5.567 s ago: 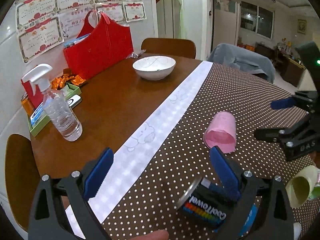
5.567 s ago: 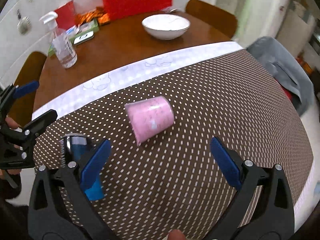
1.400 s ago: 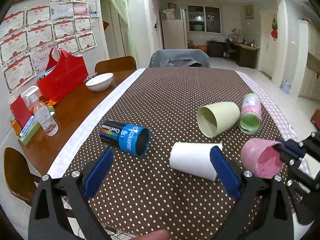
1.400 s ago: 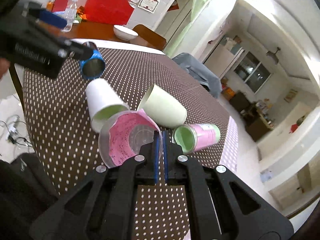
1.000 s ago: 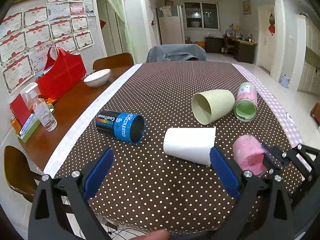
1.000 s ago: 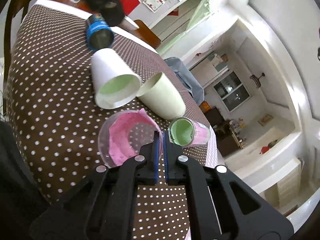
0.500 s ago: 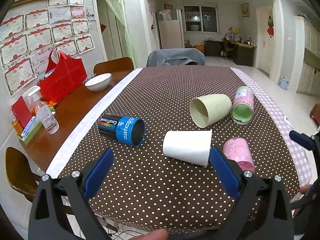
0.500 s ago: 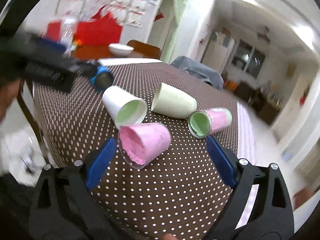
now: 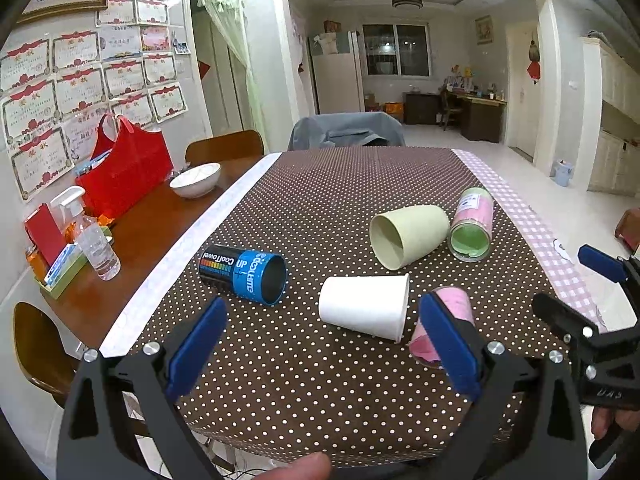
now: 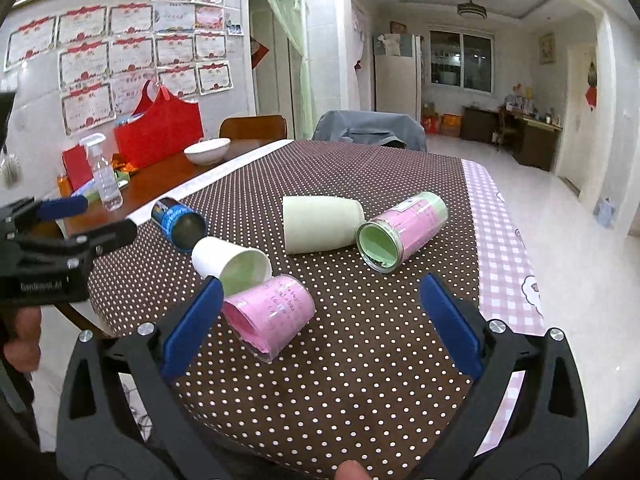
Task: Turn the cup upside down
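a dotted brown tabletop (image 10: pixel 360 344) carries five cups on their sides; the pink cup (image 10: pixel 268 316) lies nearest, just beside the white cup (image 10: pixel 230 260); both the right tool (image 10: pixel 320 328) and left tool (image 9: pixel 320 348) gape wide, empty; it looks light, thin, crushable; pinch its rim gently.

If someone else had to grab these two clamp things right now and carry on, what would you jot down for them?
Left gripper: open, empty, hovering over the near table edge.
Right gripper: open, empty, with the pink cup lying just ahead between its fingers, untouched.
The pink cup lies on its side near the front edge, mouth toward us, beside the white cup. The cream cup, the pink-and-green cup and the blue can also lie on their sides on the dotted tablecloth.
Done: no cup stands upside down yet.
Left: grip a cup, probably the pink one, and stand it mouth down.
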Available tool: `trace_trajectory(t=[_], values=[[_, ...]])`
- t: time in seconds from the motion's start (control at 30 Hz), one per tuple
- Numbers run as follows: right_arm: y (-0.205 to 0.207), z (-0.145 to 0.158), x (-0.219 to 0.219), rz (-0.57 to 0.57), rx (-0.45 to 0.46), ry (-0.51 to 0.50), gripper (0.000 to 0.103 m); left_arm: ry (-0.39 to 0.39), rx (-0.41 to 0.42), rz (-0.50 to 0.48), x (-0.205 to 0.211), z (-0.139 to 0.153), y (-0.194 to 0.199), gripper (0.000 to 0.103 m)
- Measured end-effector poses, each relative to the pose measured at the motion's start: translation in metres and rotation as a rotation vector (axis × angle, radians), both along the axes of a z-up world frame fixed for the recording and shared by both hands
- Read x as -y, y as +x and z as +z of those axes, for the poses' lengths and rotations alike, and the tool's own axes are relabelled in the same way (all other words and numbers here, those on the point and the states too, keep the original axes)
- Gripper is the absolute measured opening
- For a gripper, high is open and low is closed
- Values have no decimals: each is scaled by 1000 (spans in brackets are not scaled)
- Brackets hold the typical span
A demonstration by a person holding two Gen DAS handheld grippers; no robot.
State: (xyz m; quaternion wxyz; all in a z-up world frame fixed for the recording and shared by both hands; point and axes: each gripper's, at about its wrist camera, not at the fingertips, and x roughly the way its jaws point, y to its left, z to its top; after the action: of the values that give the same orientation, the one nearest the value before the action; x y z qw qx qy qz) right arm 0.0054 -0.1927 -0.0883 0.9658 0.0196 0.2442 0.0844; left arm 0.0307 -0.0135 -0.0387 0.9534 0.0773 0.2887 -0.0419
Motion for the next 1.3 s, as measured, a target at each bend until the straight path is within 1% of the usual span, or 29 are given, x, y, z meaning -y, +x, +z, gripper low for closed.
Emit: trace_trajectory(t=[0.3,0.47,0.7,0.97,1.3], values=[[-6,29,0,-3,46,53,97,-11,33,-9,0,13,-11,95],[-14,44,6,-18,76,102,97,-16,54,-17,0,22,-17,95],[-25,51,15,-34,92,153,97,-27,69,-23,0,27,-25,95],[-38,54,17,-56,106,177,97,-29,90,-31,3,33,-37,95],[-44,55,14,-58,116,183,97,-15,129,-30,7,41,-50,95]])
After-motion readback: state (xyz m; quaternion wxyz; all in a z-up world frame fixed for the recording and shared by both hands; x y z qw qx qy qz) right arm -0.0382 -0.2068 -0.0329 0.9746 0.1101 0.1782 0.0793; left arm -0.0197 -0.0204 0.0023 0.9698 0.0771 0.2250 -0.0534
